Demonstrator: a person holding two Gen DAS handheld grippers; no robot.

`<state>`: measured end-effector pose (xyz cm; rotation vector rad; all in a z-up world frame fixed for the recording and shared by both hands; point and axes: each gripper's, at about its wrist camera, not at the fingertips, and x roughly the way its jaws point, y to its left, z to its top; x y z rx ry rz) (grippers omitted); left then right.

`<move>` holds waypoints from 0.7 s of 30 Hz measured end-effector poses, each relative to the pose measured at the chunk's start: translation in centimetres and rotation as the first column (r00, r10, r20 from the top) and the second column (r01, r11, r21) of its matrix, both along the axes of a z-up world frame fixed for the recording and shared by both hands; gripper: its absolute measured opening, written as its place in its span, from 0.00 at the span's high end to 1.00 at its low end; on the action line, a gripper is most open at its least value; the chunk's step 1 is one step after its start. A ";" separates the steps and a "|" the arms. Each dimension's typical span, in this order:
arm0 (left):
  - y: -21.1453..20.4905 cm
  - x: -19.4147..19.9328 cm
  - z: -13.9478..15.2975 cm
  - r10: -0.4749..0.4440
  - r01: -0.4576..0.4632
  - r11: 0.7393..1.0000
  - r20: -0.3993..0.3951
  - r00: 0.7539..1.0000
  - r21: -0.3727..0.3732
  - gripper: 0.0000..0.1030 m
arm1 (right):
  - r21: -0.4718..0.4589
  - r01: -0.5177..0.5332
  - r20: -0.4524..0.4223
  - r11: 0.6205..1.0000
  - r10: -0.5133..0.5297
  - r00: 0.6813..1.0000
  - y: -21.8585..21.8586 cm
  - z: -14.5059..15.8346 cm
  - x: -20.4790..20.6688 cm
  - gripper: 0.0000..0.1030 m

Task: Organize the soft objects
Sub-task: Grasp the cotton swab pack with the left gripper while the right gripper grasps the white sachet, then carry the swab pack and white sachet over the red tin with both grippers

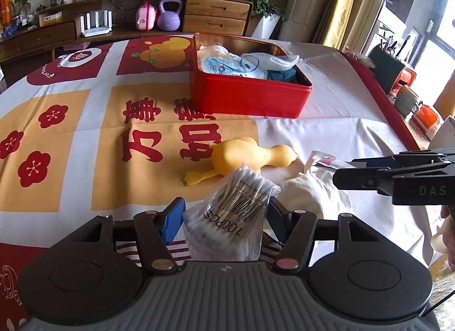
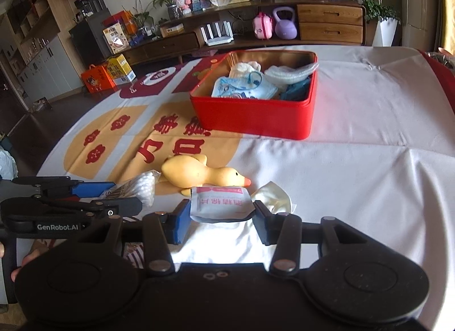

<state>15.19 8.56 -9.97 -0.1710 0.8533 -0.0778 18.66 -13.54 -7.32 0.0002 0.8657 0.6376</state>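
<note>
On the left, a bag of cotton swabs (image 1: 236, 217) is clamped between the blue pads of the left gripper (image 1: 224, 214), lifted clear of the desk (image 1: 355, 109) and tilted downward toward the cloth. A carry to the red tin (image 1: 250, 94), well beyond and already part filled, is judged the step in hand; the slippery bag would best be kept pinched mid-body and let go only once over the rim. In the middle, a yellow rubber duck (image 2: 199, 173) is left lying on the desk, near both grippers. To the right, a flat pad packet (image 2: 220, 203) is grasped by the right gripper (image 2: 221, 214), angled down likewise; whether a crumpled white cloth (image 2: 273, 195) beneath is touched cannot quite be made out.
</note>
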 end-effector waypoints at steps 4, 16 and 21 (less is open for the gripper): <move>-0.2 -0.3 1.4 0.012 -0.011 1.000 0.026 1.000 -0.016 0.40 | 0.016 -0.002 0.027 1.000 0.002 1.000 -0.4 1.3 -0.5 0.55; -1.3 1.4 6.5 0.028 -0.029 0.999 0.075 0.997 0.015 0.40 | 0.009 -0.020 0.118 1.000 0.019 0.993 -1.3 5.3 -0.1 0.55; -1.7 2.7 8.8 0.020 -0.023 0.999 0.102 0.995 0.026 0.40 | 0.003 -0.016 0.156 1.000 0.015 0.988 -1.7 6.8 0.9 0.55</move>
